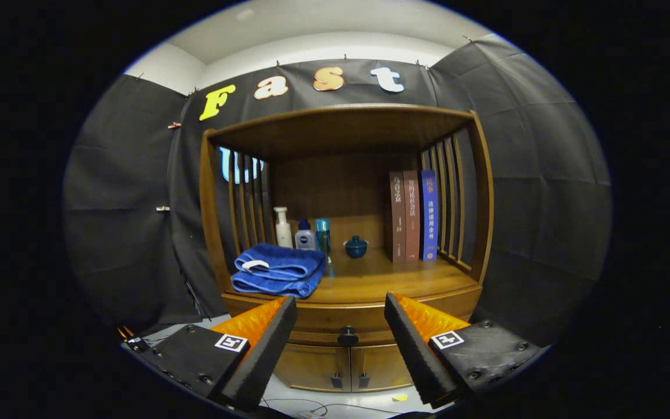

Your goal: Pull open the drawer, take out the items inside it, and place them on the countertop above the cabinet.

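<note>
Hand-held gripper (341, 314): spread wide, grasping nothing, touching nothing.
Drawer (344, 320): shut, beyond the fingers; its dark round knob (347, 336) sits in the gap between the fingertips, apart from both.
Cabinet (346, 233): wooden, two lower doors (341, 365) partly cut off by the fingers.
Countertop (381, 279): folded blue towel (277, 269) at left, three bottles (303, 233) behind it, small blue lidded pot (356, 247) mid-back, three upright books (413, 215) at right.
Hidden: the drawer's contents.
</note>
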The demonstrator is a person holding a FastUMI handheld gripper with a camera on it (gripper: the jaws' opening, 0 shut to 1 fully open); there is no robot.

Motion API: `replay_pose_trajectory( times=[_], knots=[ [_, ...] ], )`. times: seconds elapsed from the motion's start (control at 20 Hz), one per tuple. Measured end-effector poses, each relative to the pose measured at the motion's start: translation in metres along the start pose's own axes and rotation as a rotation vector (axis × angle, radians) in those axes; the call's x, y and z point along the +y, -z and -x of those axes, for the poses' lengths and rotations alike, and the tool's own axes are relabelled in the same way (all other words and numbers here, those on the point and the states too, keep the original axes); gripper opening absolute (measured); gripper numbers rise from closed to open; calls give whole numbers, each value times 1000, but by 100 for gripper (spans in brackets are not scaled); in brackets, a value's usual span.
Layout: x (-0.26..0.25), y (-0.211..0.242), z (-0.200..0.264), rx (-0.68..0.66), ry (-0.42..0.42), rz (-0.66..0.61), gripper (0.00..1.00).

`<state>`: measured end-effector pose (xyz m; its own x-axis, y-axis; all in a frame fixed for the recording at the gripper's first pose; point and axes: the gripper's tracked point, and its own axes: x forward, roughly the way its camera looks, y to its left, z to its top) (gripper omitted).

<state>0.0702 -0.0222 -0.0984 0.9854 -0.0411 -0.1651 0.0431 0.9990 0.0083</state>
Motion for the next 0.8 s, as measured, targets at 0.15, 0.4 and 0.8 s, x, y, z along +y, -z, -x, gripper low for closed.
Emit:
replay_pose_trajectory(
  times=[0.15,0.4,0.8],
  knots=[
    [-4,36,-30,70,10,-15,99],
    [-12,97,-78,194,28,-3,98],
    [-22,167,-125,331,56,-27,94]
  ],
)
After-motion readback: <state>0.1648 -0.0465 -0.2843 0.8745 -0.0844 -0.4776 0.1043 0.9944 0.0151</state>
